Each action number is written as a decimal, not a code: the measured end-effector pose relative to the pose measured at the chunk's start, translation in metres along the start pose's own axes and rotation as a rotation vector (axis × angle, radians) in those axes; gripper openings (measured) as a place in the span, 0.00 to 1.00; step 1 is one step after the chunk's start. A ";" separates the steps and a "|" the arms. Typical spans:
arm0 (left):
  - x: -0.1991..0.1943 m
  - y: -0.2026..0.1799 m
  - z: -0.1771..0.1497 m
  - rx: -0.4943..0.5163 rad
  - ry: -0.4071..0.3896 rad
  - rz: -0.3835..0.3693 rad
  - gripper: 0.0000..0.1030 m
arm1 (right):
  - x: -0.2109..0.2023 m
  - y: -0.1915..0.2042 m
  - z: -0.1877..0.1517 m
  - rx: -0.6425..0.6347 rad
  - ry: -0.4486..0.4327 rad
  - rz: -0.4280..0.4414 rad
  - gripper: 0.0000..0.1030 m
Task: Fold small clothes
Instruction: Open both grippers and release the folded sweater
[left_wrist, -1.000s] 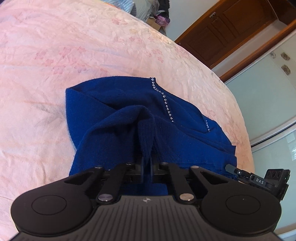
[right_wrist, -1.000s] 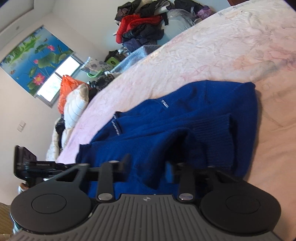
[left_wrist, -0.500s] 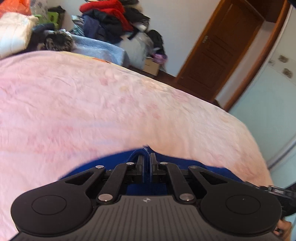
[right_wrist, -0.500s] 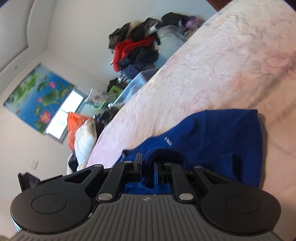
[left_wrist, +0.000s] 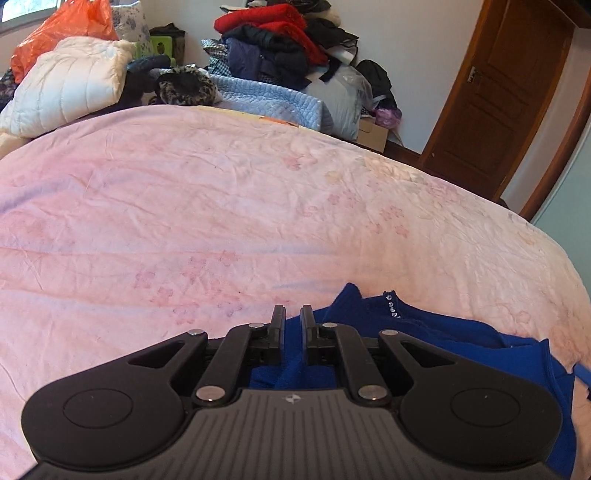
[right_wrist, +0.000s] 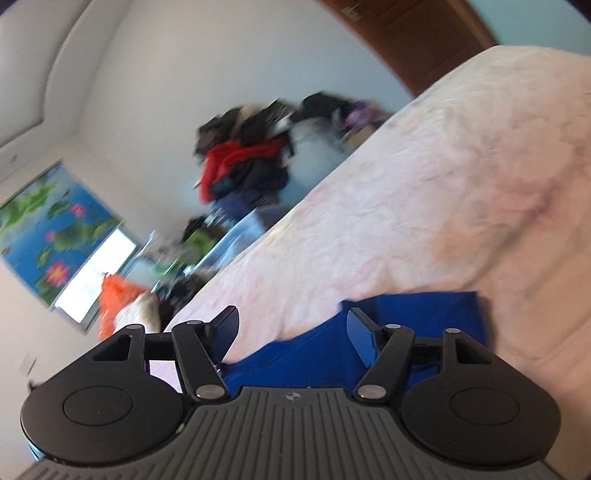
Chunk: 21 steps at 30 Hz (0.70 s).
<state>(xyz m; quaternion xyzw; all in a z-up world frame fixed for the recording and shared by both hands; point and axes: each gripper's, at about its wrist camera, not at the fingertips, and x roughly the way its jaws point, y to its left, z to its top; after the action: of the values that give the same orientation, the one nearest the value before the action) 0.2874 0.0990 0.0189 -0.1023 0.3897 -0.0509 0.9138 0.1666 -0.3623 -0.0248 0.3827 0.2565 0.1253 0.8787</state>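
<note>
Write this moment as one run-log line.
left gripper: shut on blue sweater | right gripper: jaws just opened, not gripping sweater | surface: pink bedspread

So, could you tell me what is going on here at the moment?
A person is folding a blue sweater on a pink bedspread with two handheld tools. The left tool is shut on a fold of the knit. The right tool has just been opening; its jaws stand apart above the sweater, gripping nothing.
</note>
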 end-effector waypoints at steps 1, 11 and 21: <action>0.001 0.002 -0.001 -0.018 0.011 -0.012 0.07 | 0.010 0.004 -0.003 -0.008 0.055 0.009 0.66; 0.006 -0.012 -0.031 0.071 0.067 -0.043 0.08 | 0.002 0.005 -0.003 -0.110 -0.125 -0.390 0.69; 0.029 -0.009 -0.032 0.045 0.076 0.035 0.07 | 0.043 0.020 -0.023 -0.195 0.073 -0.345 0.80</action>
<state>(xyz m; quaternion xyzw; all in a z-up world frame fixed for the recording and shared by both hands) 0.2844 0.0801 -0.0213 -0.0730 0.4245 -0.0474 0.9012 0.1897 -0.3165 -0.0389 0.2413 0.3368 0.0108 0.9101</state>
